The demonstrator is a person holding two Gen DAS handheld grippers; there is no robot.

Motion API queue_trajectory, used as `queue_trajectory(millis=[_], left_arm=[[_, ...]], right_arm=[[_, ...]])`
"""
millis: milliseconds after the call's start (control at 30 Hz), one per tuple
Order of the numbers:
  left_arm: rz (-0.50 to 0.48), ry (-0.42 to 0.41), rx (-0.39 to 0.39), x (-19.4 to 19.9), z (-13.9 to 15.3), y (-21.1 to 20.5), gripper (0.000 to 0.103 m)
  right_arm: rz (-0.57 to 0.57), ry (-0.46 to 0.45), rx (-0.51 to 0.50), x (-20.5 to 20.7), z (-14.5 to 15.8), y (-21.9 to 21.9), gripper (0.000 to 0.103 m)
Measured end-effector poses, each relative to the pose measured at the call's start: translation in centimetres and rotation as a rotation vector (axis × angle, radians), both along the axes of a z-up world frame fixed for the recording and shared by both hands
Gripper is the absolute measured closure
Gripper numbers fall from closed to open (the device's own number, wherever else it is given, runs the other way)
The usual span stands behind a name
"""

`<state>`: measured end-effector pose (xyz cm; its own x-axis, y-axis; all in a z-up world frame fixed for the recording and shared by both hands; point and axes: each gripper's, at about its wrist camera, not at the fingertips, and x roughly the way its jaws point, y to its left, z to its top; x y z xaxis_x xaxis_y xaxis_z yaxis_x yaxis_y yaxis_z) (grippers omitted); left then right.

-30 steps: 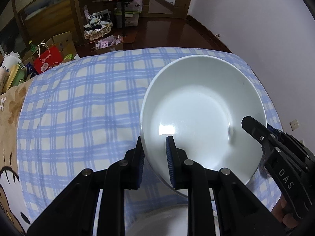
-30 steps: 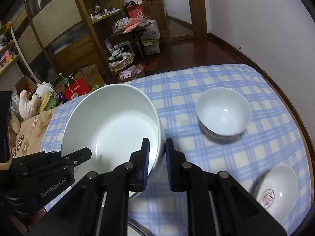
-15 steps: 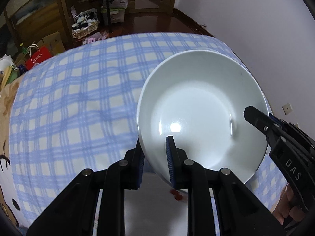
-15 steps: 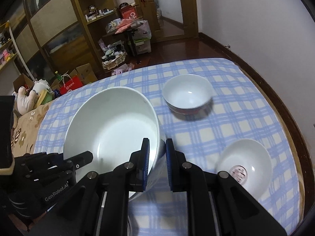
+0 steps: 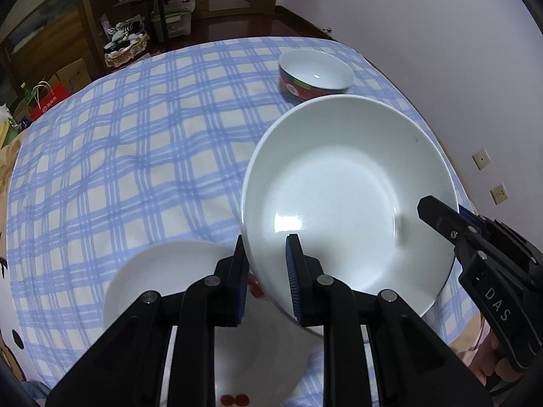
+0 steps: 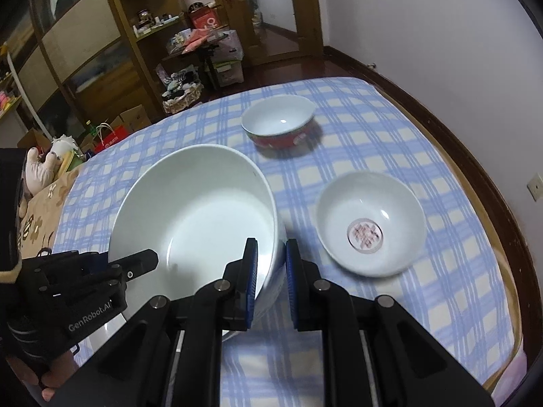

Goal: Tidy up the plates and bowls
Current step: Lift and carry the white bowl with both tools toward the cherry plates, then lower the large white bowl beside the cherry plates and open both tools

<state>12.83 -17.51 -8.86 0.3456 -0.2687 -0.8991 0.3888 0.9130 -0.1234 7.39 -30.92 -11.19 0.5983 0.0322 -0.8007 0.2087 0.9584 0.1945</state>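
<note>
A large white bowl hangs in the air above a bed covered with a blue-and-white checked cloth, gripped from opposite sides. The left gripper clamps the bowl's near rim, one pad inside the wall and one outside; the right gripper pinches the opposite rim the same way. The bowl is round, with no long axis, and its mouth faces up, tipped slightly in the left wrist view. It is empty.

Below it, near the bed's near edge, a white plate lies flat on the cloth, partly under the bowl, with small red marks visible on it.

Toward the bed's far edge stands a bowl with a red patterned outside, upright and empty. Closer to the right edge, well apart from it, sits a smaller white bowl, mouth up, with a pink printed emblem at its bottom and nothing else inside.

A hand grips the left gripper's handle. Beyond the bed are wooden shelves and cluttered boxes.
</note>
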Motion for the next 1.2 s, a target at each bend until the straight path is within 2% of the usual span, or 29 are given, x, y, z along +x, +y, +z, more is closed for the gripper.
queue_trajectory(millis=[300, 500, 667, 1200], left_arm=[[-0.027, 0.005, 0.017, -2.6, -0.9, -1.4, 0.082], [-0.034, 0.035, 0.0, -3.6, -1.7, -1.8, 0.082], [-0.055, 0.045, 0.013, -4.2, -2.4, -2.5, 0.082], [-0.095, 0.065, 0.045, -4.7, -4.3, -3.7, 0.082]], right_arm=[[-0.062, 0.016, 0.045, -3.2, -1.1, -1.3, 0.086], [-0.101, 0.001, 0.067, -4.6, -1.3, -2.0, 0.086], [-0.12, -0.011, 0.047, -5.6, -1.6, -2.1, 0.086], [-0.177, 0.041, 0.175, -7.1, -4.5, -4.3, 0.087]])
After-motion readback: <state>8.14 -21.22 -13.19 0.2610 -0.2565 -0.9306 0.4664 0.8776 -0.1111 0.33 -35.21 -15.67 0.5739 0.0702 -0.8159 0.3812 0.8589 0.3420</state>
